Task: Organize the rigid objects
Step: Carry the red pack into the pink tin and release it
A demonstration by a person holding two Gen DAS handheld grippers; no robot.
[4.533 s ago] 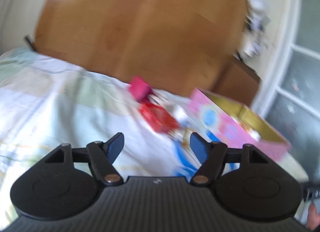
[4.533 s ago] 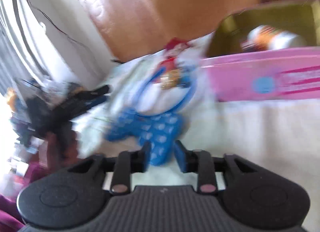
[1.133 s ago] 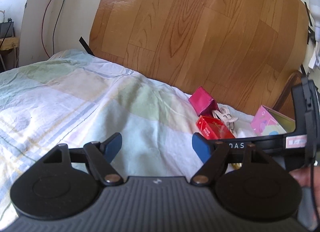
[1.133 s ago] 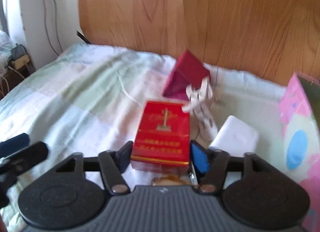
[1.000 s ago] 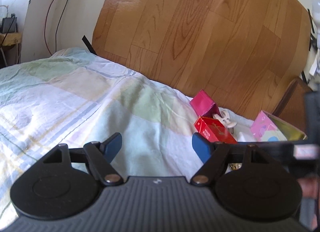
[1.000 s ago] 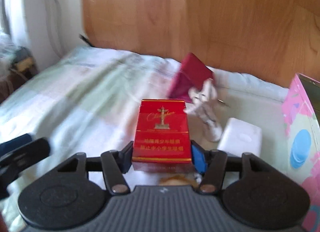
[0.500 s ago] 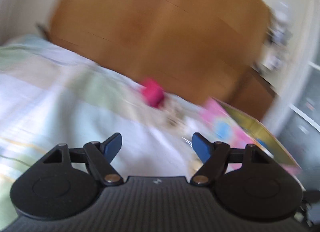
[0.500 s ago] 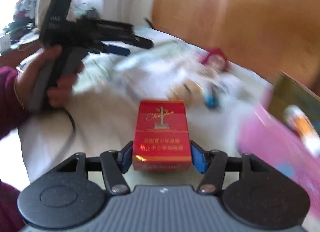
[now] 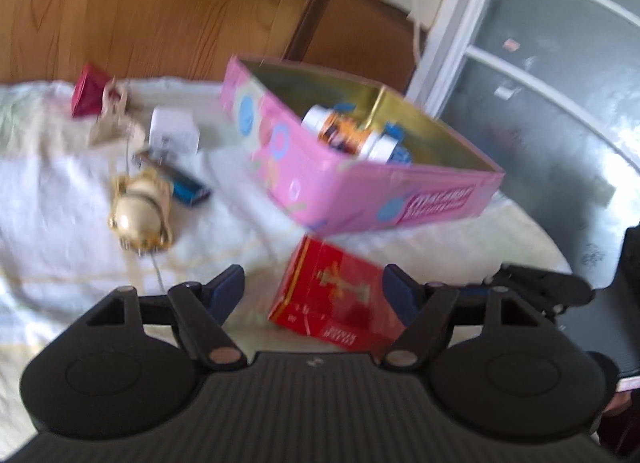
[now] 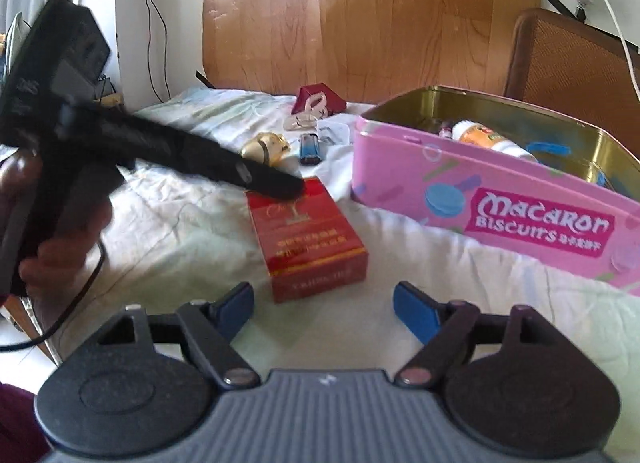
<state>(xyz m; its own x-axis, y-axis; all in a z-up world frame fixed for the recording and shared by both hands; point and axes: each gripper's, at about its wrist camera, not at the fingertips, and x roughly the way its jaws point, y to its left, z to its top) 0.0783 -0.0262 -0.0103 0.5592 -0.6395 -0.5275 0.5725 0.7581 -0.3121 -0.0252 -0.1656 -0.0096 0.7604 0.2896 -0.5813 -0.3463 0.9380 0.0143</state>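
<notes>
A red cigarette pack (image 10: 306, 241) lies flat on the bedsheet just ahead of my right gripper (image 10: 324, 309), which is open and empty. In the left wrist view the pack (image 9: 340, 297) sits between the open fingers of my left gripper (image 9: 314, 289). The left gripper also shows in the right wrist view (image 10: 276, 183), its tip over the pack's far end. A pink Macaron Biscuits tin (image 10: 496, 215) stands open to the right, also seen in the left wrist view (image 9: 360, 191), holding an orange-labelled bottle (image 9: 346, 133).
On the sheet lie a gold trinket (image 9: 140, 215), a blue lighter (image 9: 186, 185), a white box (image 9: 174, 131), a white clip (image 9: 114, 115) and a maroon box (image 9: 86, 89). A wooden headboard (image 10: 360, 11) stands behind. A glass door (image 9: 540, 75) is at the right.
My right gripper carried the red pack from the pile to a spot in front of the tin, opened and let it go. My left gripper swung right and down over the pack.
</notes>
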